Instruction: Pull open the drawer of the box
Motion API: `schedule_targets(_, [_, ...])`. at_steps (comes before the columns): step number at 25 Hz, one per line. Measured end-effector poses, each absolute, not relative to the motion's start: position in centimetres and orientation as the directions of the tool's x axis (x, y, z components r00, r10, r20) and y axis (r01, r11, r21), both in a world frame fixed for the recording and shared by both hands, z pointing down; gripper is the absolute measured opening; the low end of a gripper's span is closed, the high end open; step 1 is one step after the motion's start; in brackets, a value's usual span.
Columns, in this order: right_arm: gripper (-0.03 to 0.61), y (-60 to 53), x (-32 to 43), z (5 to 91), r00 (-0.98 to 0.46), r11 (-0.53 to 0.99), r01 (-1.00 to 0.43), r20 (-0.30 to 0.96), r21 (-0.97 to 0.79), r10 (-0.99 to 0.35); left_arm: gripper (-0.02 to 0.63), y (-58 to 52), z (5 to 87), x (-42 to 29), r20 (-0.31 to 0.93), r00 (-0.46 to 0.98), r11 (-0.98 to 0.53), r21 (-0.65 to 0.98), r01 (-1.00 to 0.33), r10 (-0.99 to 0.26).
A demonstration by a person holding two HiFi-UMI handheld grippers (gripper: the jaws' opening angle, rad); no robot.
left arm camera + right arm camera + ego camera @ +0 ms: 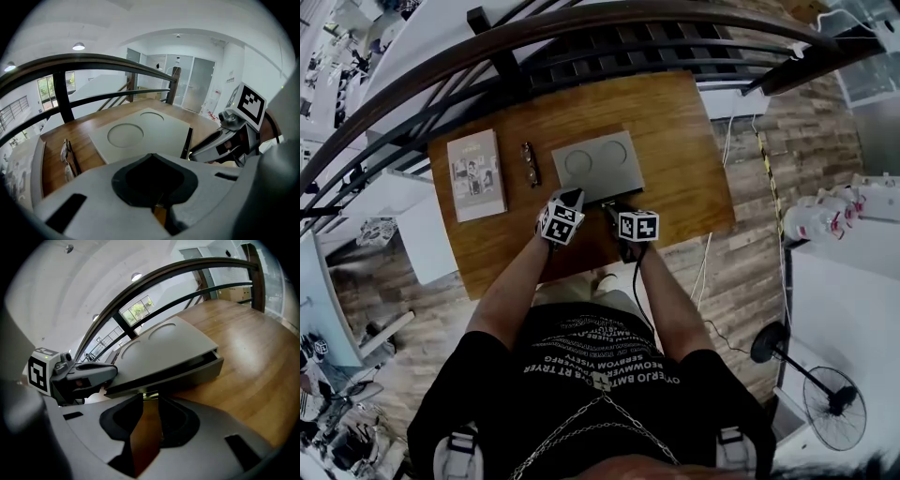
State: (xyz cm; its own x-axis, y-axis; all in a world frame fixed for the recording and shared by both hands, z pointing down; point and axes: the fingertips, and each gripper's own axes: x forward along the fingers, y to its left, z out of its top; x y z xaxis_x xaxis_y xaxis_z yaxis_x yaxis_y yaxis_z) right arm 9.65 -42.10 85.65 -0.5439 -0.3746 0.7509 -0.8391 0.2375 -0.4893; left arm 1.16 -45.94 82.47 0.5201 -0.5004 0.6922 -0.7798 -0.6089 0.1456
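Note:
A flat grey box (597, 164) with two round dents in its lid lies on the wooden table (684, 159). Its drawer (187, 373) faces me, and a dark gap shows under the lid. My right gripper (147, 397) is at the drawer front, with its tips closed on a small brass handle (148, 393). In the head view the right gripper (610, 208) meets the box's near edge. My left gripper (574, 200) rests at the box's near left corner. In its own view the left gripper (152, 157) has its jaws together, with nothing between them.
A book (475, 174) lies at the table's left, and a pair of glasses (530, 164) lies between it and the box. A dark curved railing (581, 37) runs behind the table. A white cable (712, 234) hangs off the right side.

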Motion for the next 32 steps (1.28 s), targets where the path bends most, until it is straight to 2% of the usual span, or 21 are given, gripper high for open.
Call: schedule_targets(32, [0.098, -35.7, 11.7, 85.9, -0.55, 0.309, -0.828, 0.783, -0.468, -0.289, 0.005, -45.8, 83.1, 1.0, 0.699, 0.474, -0.578, 0.106, -0.809, -0.535])
